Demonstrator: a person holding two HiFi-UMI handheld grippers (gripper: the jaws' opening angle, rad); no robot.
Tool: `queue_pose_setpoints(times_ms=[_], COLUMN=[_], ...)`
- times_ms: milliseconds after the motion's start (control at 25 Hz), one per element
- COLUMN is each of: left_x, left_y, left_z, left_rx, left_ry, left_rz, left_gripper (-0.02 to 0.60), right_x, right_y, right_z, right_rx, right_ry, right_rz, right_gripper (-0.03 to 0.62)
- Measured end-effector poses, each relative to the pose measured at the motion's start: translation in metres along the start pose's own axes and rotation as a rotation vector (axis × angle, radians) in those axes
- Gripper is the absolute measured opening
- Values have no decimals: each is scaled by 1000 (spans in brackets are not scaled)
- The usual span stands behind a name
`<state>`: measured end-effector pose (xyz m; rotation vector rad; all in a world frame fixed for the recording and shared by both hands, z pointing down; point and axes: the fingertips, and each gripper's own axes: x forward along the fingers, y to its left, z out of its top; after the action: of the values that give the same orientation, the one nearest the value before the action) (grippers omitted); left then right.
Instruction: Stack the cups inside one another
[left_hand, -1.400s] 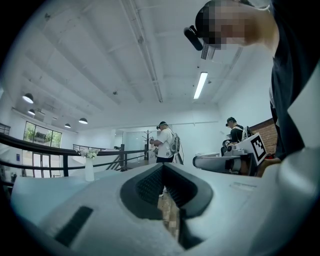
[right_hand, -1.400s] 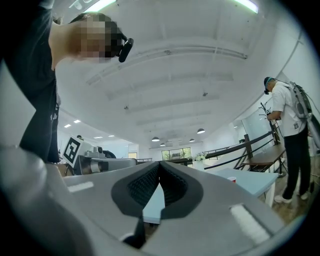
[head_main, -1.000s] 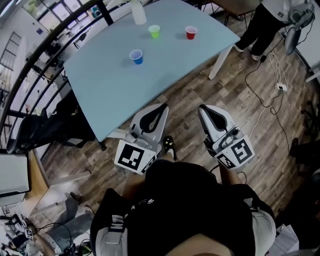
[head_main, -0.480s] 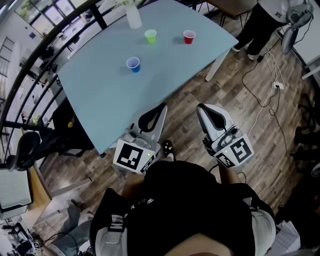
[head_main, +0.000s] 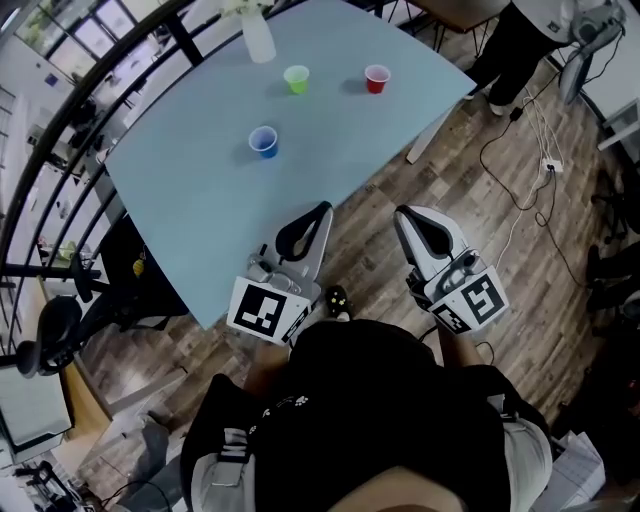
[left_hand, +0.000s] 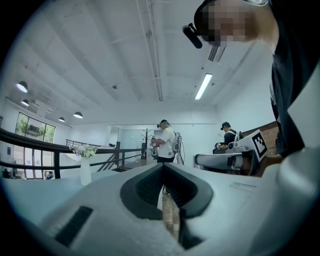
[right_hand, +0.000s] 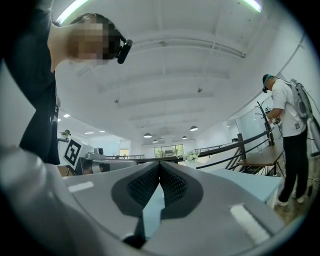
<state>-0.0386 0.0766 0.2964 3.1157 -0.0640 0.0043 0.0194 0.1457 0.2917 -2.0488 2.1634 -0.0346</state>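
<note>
Since a second ago the pale blue bench (head_main: 200, 200) has slid lower in the head view, toward me, and its three cups have come down the picture with it, each keeping its place on the top. At the bench's far edge, at 11 o'clock from my left gripper (head_main: 323, 210), stands a white vase (head_main: 258, 40). Just right of it and much nearer me is the blue plastic cup (head_main: 264, 142), upright and alone. The green plastic cup (head_main: 296, 79) stands at 1 o'clock from the blue one, well apart from it. The red plastic cup (head_main: 377, 78) stands at 3 o'clock from the green one, near the bench's right edge. No cup sits inside another.

My left gripper's tip reaches about as far as the bench's near edge in the head view. Its fingers are closed together, with nothing between them. My right gripper (head_main: 402, 214) hangs over the wooden plank floor (head_main: 500, 250), short of the bench, its fingers also pressed together and empty. At 1 o'clock from it, beyond the bench's corner, a person (head_main: 520, 40) in dark trousers stands on the floor.
</note>
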Motion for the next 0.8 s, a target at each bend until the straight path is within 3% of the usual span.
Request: queue_pose_setpoints(times_ms=[480,800], left_x=[13,11], left_y=[57,80], left_z=[-4,-11], left_rx=[5,1], left_ry=[1,15], left_rz=[-10,28], left_gripper=[-17,-17], right_x=[59,83], right_y=[-19,-26], right_z=[-8,-14], right_rx=[-3,-8], right_ry=[2,14], right_rz=[-13,3], right_gripper=[3,3])
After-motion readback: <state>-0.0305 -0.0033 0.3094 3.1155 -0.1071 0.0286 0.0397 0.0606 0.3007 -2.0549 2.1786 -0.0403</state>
